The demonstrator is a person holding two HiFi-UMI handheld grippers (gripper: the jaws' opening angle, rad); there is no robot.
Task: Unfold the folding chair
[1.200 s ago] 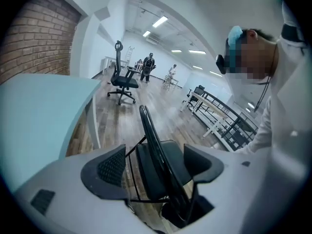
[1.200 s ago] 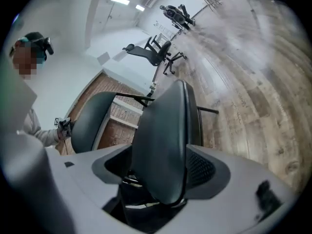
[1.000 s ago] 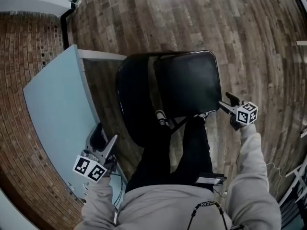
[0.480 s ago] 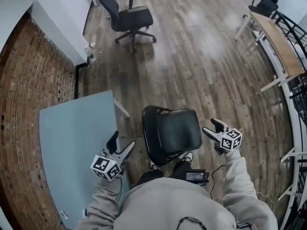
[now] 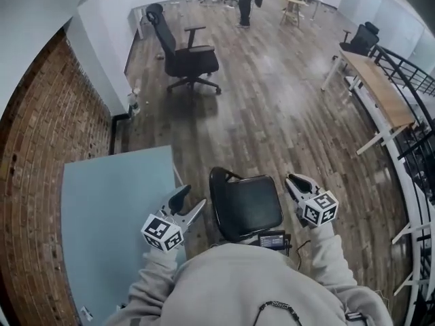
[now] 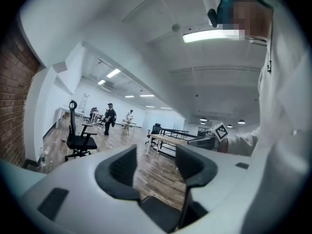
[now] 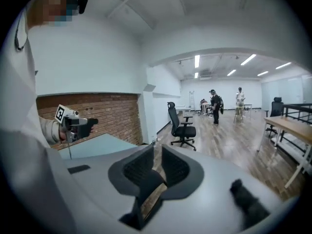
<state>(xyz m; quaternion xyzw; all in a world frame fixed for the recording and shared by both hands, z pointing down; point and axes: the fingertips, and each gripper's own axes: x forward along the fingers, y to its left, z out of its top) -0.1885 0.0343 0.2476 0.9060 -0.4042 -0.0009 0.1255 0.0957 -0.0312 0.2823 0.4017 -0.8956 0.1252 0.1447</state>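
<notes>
Folding chair stands between empty, just-closing left tongs (wide) and right tongs (narrow).

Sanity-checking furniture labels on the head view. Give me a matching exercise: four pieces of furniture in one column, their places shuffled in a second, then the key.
Things
1. black folding chair with padded seat
2. black wheeled office chair
3. pale blue flat tabletop
4. long wooden-topped desk on white legs

Places
A. next to the red brick wall, at the picture's left
B. beside the black metal railing, at the right
C. just ahead of the person's grey sweatshirt, bottom centre
D. alone on the wood plank floor, farther up the room

Pairs: 1-C, 2-D, 3-A, 4-B
</notes>
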